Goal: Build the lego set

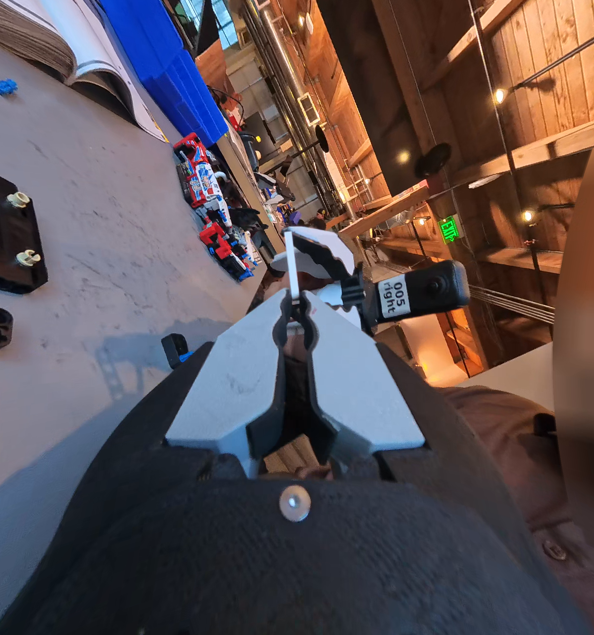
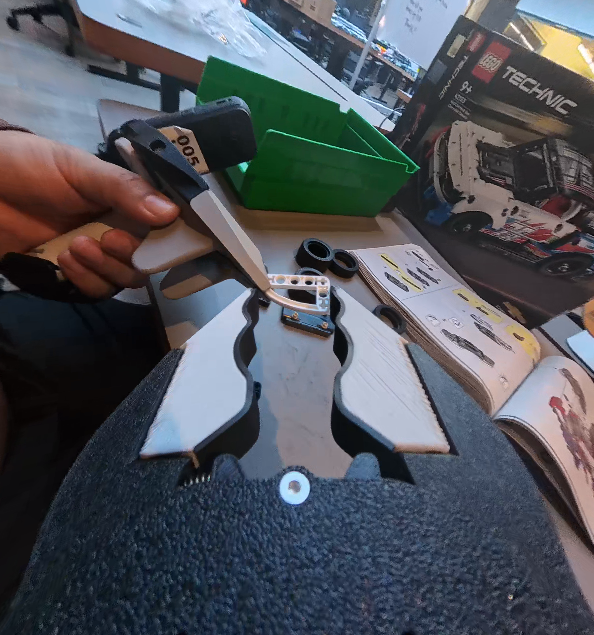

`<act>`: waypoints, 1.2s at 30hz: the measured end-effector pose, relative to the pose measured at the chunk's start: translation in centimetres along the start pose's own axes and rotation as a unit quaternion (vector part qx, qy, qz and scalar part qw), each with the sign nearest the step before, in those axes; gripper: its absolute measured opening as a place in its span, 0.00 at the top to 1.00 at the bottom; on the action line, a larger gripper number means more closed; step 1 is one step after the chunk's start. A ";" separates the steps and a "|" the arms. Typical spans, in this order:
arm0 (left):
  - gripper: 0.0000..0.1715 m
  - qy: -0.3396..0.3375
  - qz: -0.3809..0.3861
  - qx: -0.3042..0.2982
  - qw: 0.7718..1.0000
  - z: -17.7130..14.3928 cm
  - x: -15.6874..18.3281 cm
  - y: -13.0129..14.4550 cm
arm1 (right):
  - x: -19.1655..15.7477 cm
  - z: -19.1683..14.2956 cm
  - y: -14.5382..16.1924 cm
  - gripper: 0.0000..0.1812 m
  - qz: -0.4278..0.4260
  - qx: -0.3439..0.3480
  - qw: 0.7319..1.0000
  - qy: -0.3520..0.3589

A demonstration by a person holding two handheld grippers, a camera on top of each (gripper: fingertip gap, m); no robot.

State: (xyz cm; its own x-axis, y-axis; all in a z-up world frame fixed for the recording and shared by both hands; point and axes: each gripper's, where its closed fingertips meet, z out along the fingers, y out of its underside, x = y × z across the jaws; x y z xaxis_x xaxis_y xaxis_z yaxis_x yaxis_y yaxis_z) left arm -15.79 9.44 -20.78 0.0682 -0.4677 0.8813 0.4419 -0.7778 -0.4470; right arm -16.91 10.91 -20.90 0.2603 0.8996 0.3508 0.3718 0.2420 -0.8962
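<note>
My left gripper (image 1: 295,307) is shut on a white curved Technic frame piece (image 1: 293,268), seen edge-on and held in the air. In the right wrist view this gripper (image 2: 264,284) comes in from the left in a person's hand and holds the white piece (image 2: 304,288) just above a black panel with tan pins (image 2: 307,322) on the table. My right gripper (image 2: 295,304) is open and empty, its jaws on either side of the white piece without touching it. It also shows in the left wrist view (image 1: 311,252), facing my left gripper.
Black tyres (image 2: 314,252) lie behind the panel, with an open instruction booklet (image 2: 443,309), a green bin (image 2: 306,165) and the set's box (image 2: 512,137) nearby. The left wrist view shows the black panel (image 1: 10,237), a part-built red and white model (image 1: 206,192) and a blue bin (image 1: 165,68). Both grippers' tips are close together, under 4 cm apart.
</note>
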 end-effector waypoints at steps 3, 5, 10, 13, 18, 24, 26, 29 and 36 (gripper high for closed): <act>0.99 0.005 -0.007 -0.004 1.000 -0.2 -0.1 0.1 | -0.3 0.2 -0.1 0.77 0.000 0.001 1.000 -0.013; 0.99 0.009 -0.021 -0.008 1.000 -0.4 -0.1 0.3 | -0.6 0.4 -0.1 0.76 -0.010 0.000 1.000 -0.017; 0.99 0.021 -0.017 -0.020 0.999 -0.3 0.8 0.6 | -0.8 0.2 -0.9 0.75 -0.005 0.017 1.000 -0.023; 0.99 0.030 -0.015 -0.033 0.999 0.0 1.2 0.7 | -0.7 -0.4 -1.0 0.75 0.006 0.029 0.999 -0.022; 0.98 0.032 -0.018 -0.039 0.999 0.8 1.1 0.3 | -0.2 -0.7 -0.8 0.78 0.007 0.031 0.999 -0.006; 0.98 0.027 -0.019 -0.056 0.998 1.1 0.2 0.4 | 0.1 -0.6 0.0 0.78 0.016 0.020 1.000 -0.006; 0.98 0.020 -0.021 -0.060 0.998 1.1 -0.3 0.5 | 0.0 -0.4 0.5 0.78 0.018 0.012 1.000 -0.010; 0.96 0.016 -0.031 -0.061 0.997 0.9 -0.7 0.4 | 0.0 -0.3 1.2 0.78 0.021 0.001 1.000 -0.019; 1.00 -0.051 0.076 -0.082 0.992 -0.7 -1.8 -0.7 | -0.3 -0.8 3.7 0.78 0.073 -0.052 0.995 -0.035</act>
State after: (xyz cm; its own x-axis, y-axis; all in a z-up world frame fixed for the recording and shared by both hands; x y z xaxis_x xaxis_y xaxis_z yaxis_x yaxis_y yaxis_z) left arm -16.80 10.52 -22.17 0.2173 -0.5458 0.8092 0.2683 -0.7637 -0.5872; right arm -14.87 11.23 -24.06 0.2561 0.9466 0.1958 0.4258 0.0714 -0.9020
